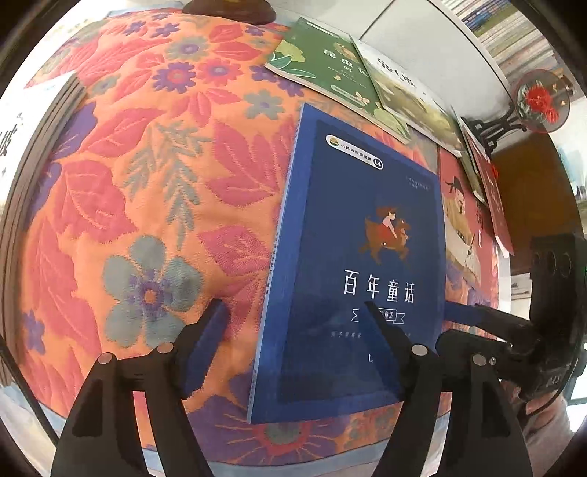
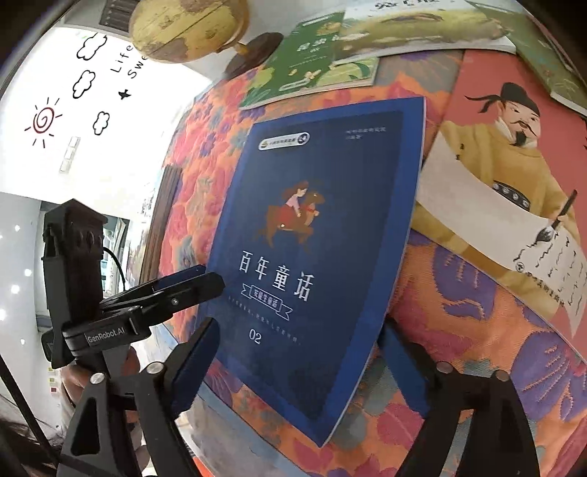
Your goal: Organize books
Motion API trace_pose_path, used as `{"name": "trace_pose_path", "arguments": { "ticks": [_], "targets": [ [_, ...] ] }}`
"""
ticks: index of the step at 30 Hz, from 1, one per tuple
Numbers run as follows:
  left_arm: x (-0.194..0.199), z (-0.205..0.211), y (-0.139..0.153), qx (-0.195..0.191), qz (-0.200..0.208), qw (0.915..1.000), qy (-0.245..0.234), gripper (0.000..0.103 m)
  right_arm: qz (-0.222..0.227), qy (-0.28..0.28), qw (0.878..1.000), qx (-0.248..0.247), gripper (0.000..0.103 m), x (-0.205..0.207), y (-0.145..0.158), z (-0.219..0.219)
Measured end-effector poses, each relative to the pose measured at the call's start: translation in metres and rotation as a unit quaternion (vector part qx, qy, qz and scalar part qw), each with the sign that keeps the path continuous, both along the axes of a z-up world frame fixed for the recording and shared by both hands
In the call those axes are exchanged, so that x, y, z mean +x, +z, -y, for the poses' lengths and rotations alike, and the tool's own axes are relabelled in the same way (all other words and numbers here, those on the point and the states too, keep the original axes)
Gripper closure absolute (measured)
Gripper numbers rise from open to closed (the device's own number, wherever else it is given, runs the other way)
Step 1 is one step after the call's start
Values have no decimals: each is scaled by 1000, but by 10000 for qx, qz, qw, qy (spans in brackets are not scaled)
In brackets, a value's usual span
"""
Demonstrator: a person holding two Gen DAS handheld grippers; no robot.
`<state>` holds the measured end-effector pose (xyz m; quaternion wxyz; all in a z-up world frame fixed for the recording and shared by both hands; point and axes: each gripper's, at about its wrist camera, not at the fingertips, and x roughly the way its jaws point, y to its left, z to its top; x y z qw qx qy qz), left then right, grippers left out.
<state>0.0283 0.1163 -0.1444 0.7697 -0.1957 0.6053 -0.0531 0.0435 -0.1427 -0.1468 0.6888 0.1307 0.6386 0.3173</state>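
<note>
A dark blue book (image 1: 359, 257) (image 2: 315, 238) with a girl on a horse on its cover lies flat on the floral tablecloth (image 1: 146, 183). My left gripper (image 1: 297, 330) hovers open over its near left edge, with one finger above the cover and the other above the cloth. It reaches in from the left in the right wrist view (image 2: 209, 280). My right gripper (image 2: 299, 348) stands open above the book's near end, its fingers either side of the cover, pressing on nothing. Its fingertips (image 1: 458, 312) point at the book's right edge.
A red book with a man in a yellow robe (image 2: 513, 165) (image 1: 462, 220) lies right of the blue one. A green book (image 1: 323, 69) and a landscape book (image 1: 407, 95) overlap at the back. A globe (image 2: 183, 25) stands behind; stacked books (image 1: 22, 154) lie far left.
</note>
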Motion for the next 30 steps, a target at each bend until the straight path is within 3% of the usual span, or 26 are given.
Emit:
{"name": "trace_pose_path", "arguments": {
  "ticks": [3, 5, 7, 11, 15, 18, 23, 28, 30],
  "targets": [
    [-4, -6, 1, -77, 115, 9999, -48, 31, -87, -128, 9997, 180, 3, 4, -3, -2],
    [-7, -14, 0, -257, 184, 9995, -37, 33, -75, -127, 9998, 147, 3, 8, -3, -4],
    [-10, -25, -1, -419, 151, 9990, 107, 43, -10, -142, 9998, 154, 3, 12, -3, -7],
    [-17, -43, -6, -609, 141, 9974, 368, 75, 247, -77, 9995, 170, 3, 13, -2, -13],
    [-24, -71, -23, -1578, 51, 9829, 952, 84, 696, 633, 9956, 1, 2, 10, -1, -29],
    [-19, -79, -31, -1956, -130, 9762, 925, 85, 696, 618, 9952, 300, 3, 16, -3, -23],
    [-5, -73, -27, -1767, -316, 9822, 557, 85, 291, 110, 9930, 1143, 7, 35, -14, -2],
    [11, -50, -14, -1103, -346, 9924, 419, 86, 288, -63, 9944, 1013, 32, 36, -17, 6],
    [14, -42, -10, -846, -318, 9953, 334, 85, 134, -220, 9927, 1175, 37, 37, -21, 13]
  ]
}}
